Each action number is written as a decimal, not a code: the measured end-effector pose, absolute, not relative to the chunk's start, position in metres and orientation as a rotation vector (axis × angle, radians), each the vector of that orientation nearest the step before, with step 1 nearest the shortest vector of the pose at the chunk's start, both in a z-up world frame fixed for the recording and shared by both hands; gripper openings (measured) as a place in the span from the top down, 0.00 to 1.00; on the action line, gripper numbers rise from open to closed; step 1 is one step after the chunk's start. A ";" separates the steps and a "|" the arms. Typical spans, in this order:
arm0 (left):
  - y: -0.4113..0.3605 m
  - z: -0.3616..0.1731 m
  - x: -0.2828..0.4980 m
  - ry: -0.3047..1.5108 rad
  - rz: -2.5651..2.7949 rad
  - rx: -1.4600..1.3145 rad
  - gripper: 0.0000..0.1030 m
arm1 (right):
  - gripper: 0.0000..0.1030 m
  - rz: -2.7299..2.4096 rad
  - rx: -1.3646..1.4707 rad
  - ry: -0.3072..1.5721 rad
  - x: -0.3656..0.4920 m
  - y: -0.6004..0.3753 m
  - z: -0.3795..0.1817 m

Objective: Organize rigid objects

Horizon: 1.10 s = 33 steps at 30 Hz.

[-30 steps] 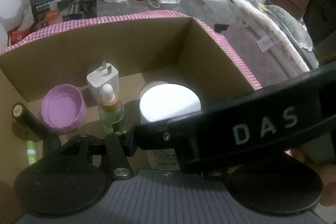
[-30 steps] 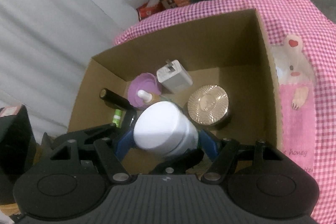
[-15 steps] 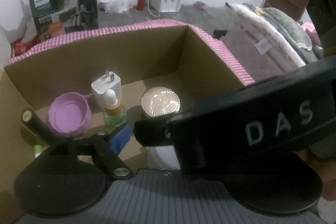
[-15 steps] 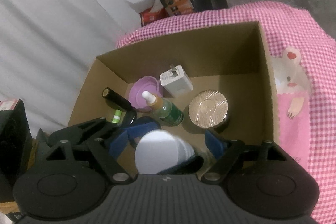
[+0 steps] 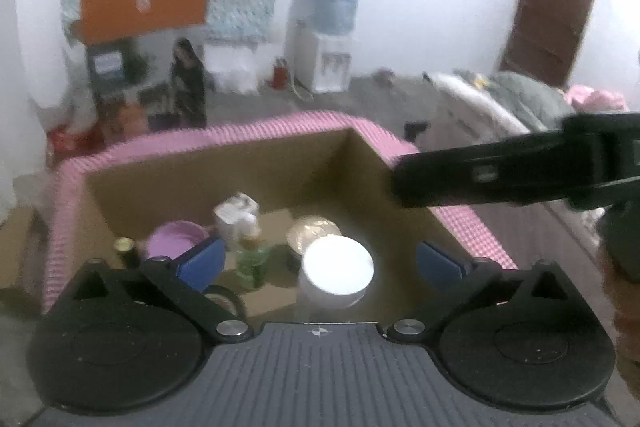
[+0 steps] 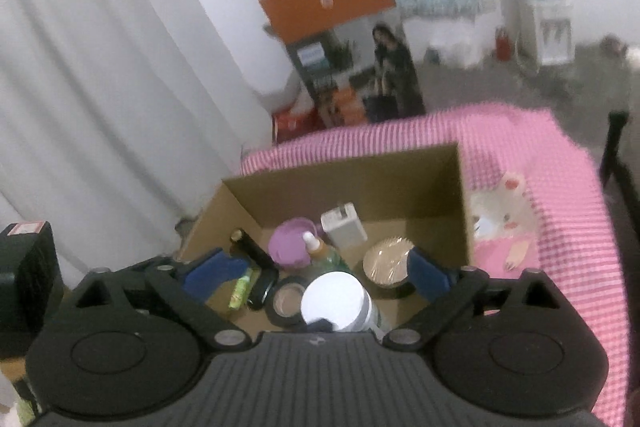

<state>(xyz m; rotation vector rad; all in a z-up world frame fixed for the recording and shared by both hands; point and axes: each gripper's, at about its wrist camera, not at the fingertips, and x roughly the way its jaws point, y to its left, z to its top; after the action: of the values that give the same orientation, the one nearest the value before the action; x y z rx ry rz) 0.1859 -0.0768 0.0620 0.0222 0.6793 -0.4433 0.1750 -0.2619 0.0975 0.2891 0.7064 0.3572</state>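
An open cardboard box (image 5: 304, 167) (image 6: 352, 179) sits on a pink checked cloth. Inside stand a white-lidded jar (image 5: 338, 273) (image 6: 336, 301), a gold-lidded jar (image 5: 312, 231) (image 6: 390, 259), a green dropper bottle (image 5: 250, 259) (image 6: 318, 251), a purple bowl (image 5: 176, 243) (image 6: 290, 243), a white charger (image 5: 236, 213) (image 6: 344, 227) and a black tube (image 6: 254, 247). My left gripper (image 5: 320, 261) is open and empty above the box's near side. My right gripper (image 6: 316, 267) is open and empty, raised over the white-lidded jar.
A black tape roll (image 6: 286, 301) and a green stick (image 6: 242, 287) lie at the box's near end. The right gripper's body (image 5: 500, 171) crosses the left wrist view at right. A printed carton (image 6: 352, 67), a water dispenser (image 5: 324, 39) and piled bedding (image 5: 516, 99) stand beyond.
My right gripper opened and let go of the white-lidded jar, which now stands in the box. Both grippers rose and drew back from the box.
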 end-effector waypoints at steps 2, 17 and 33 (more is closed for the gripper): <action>-0.069 0.070 0.175 0.666 -0.408 0.030 0.00 | 0.00 0.336 0.280 0.650 0.154 -0.266 0.107; -0.029 0.065 0.150 0.752 -0.112 -0.058 0.00 | 0.00 0.086 0.102 0.581 0.085 -0.238 0.090; -0.025 0.039 0.159 0.814 -0.084 -0.015 0.00 | 0.00 0.036 0.066 0.721 0.126 -0.213 0.043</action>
<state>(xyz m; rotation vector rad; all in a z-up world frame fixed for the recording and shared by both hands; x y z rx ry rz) 0.1586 -0.0245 0.0388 -0.0152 0.8139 -0.0837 0.1258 -0.2125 0.0430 0.0662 0.7211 0.0360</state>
